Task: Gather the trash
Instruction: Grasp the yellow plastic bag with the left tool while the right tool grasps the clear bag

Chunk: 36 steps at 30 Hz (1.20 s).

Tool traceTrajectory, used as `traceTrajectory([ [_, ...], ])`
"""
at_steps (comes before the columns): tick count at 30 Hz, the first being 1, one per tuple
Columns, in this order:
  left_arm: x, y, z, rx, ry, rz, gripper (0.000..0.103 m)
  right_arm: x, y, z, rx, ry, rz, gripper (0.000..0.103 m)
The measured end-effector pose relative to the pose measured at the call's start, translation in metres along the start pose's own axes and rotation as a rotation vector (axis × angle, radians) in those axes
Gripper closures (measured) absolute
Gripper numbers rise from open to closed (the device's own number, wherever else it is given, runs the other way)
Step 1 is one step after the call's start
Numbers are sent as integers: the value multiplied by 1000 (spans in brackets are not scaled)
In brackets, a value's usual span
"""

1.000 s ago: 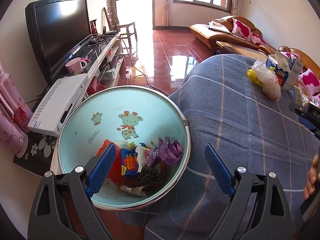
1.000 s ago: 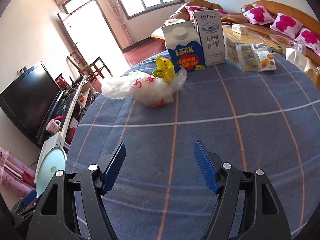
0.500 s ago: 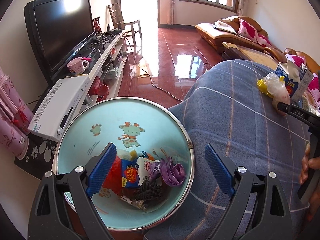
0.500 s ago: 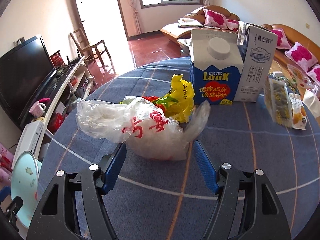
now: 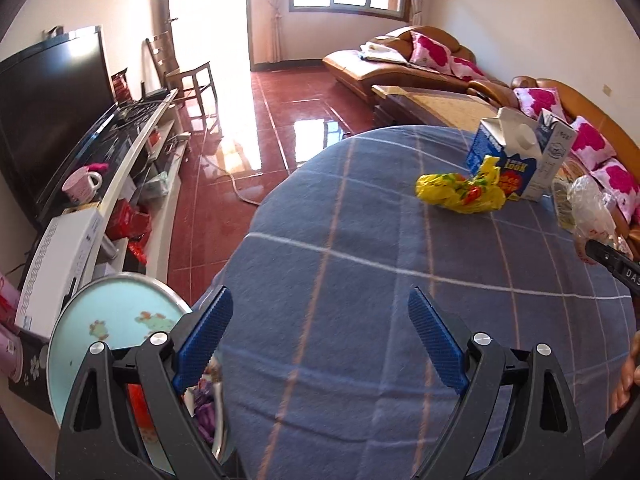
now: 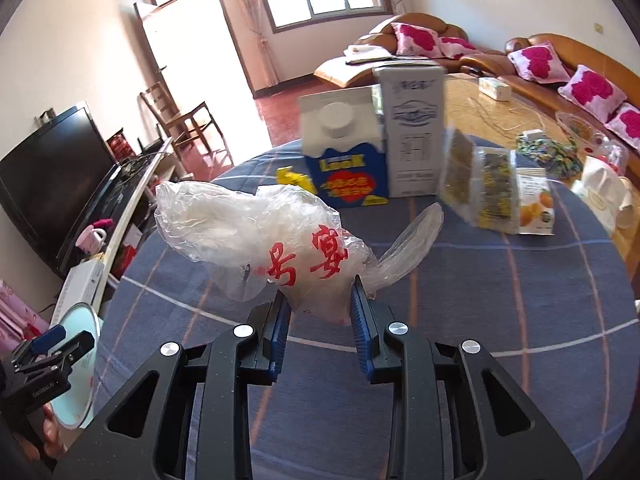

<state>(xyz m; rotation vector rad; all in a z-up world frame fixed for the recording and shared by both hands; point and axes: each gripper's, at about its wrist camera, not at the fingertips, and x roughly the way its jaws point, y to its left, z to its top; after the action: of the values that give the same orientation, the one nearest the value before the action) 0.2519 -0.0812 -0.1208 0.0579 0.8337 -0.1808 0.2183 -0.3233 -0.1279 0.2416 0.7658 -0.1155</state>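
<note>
Bin (image 5: 116, 320) off table's left edge already holds wrappers. Left on table (image 5: 360, 280): yellow wrapper (image 5: 460, 194) near far edge, cartons (image 6: 376, 148) behind it, snack packs (image 6: 500, 192) far right.

Our right tongs (image 6: 320, 314) just narrowed, now pinching clear bag (image 6: 260, 232) mid-table. Our left tongs (image 5: 316, 340) wide, empty, over near-left edge.

On my table I count two cartons: one blue milk carton (image 6: 347, 152) and one white carton (image 6: 412, 128). There is one clear plastic bag (image 6: 264, 236) with red characters, one yellow wrapper (image 5: 460, 192), and three snack packets (image 6: 500, 192) side by side. Beside the table stands one bin (image 5: 108, 320). I hold two grippers.
</note>
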Motion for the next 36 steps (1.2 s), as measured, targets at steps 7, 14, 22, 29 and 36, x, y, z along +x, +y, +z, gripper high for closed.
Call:
traceTrajectory([
  [7, 44, -53, 41, 101, -32, -76, 16, 9, -89, 3, 94, 10, -251, 73],
  [14, 98, -90, 76, 150, 11, -160, 16, 21, -114, -8, 132, 20, -247, 72],
  [22, 127, -117, 69, 224, 81, -184, 31, 25, -116, -9, 145, 18, -221, 70],
  [29, 126, -121, 61, 238, 71, -172, 70, 28, -116, -9, 137, 23, -219, 69],
  [36, 101, -118, 47, 200, 59, -150, 76, 29, -117, -9, 138, 20, -217, 69],
])
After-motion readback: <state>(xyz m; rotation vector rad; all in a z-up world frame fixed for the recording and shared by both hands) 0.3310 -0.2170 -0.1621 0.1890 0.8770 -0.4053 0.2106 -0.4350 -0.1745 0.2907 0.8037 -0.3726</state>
